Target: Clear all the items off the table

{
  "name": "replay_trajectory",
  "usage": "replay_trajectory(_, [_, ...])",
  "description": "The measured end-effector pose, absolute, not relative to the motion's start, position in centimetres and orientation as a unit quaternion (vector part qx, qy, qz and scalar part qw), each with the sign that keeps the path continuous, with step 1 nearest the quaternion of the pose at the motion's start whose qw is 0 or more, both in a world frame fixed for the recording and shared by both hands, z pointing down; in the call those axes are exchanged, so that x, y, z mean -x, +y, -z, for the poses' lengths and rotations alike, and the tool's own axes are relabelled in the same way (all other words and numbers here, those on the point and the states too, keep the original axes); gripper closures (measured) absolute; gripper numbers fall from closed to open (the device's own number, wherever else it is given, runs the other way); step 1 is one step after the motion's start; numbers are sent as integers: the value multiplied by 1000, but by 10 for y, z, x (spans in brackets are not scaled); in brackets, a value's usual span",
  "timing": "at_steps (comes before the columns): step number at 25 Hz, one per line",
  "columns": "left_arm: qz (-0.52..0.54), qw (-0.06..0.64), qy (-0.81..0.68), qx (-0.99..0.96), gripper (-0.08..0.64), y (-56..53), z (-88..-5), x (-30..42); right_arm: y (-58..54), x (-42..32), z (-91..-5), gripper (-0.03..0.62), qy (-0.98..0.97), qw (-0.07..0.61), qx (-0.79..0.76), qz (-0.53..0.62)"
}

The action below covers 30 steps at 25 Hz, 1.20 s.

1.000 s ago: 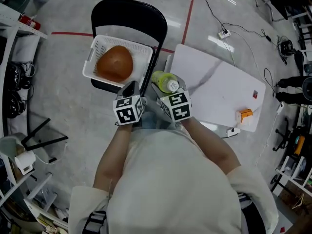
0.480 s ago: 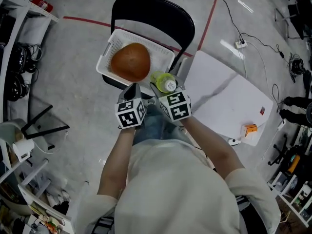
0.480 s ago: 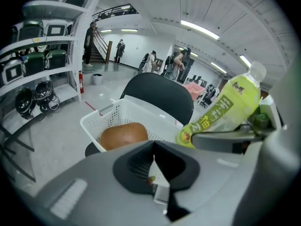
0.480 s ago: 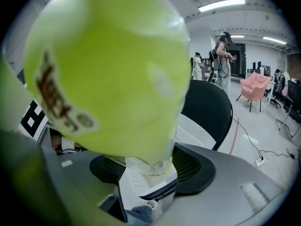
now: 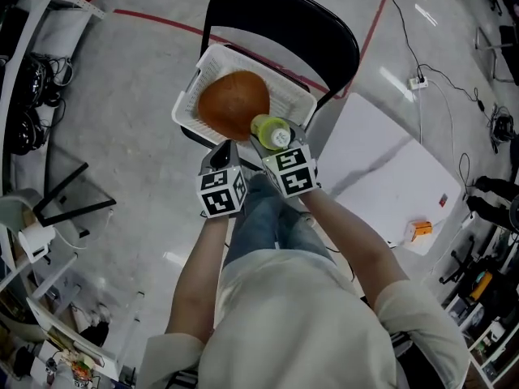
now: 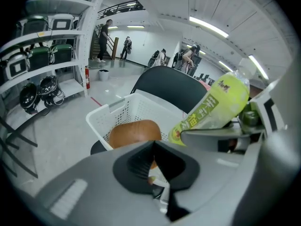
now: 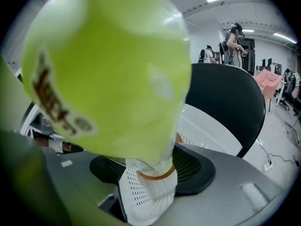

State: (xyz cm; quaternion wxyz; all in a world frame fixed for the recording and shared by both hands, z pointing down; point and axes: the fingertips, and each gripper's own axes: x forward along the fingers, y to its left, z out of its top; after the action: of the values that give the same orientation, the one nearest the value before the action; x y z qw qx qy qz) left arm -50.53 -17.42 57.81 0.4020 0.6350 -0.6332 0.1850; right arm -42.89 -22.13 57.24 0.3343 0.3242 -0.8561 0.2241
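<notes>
Both grippers have closed in on the white perforated plastic basket (image 5: 189, 97) since a second ago. Then the bottle hung off to the right of the basket, clear of it; now it overlaps the basket's near right edge in the head view.

The right gripper (image 5: 272, 138) is clamped on the yellow-green plastic drink bottle with a printed label (image 5: 272, 130), its jaws spread wide round the body. The bottle is tilted, with its white cap toward the person. In the right gripper view it fills most of the frame, with the basket's mesh showing beneath it.

The left gripper (image 5: 221, 152) sits just left of the right one, at the basket's near rim. Its jaws are pressed together with nothing between them.

Inside the basket lies a smooth brown rounded object (image 5: 233, 102), taking up most of the floor. What it is I cannot tell.

The basket rests on the seat of a black folding chair (image 5: 284, 23). Right of the basket stands a white rectangular table (image 5: 381, 168), and near its far right edge is a small orange item (image 5: 419, 231).
</notes>
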Motion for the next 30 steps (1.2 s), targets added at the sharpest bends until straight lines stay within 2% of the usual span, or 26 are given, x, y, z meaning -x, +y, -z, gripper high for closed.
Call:
replay_trajectory(17, [-169,435,-650,-599,551,-207,-631,544,-248,478,-668,302,-845,386,-287,-234])
replay_trajectory(30, [-163,438,-654,-595,551,-220,-632,554,-253,496,-725,299,-831,418,-276,-240])
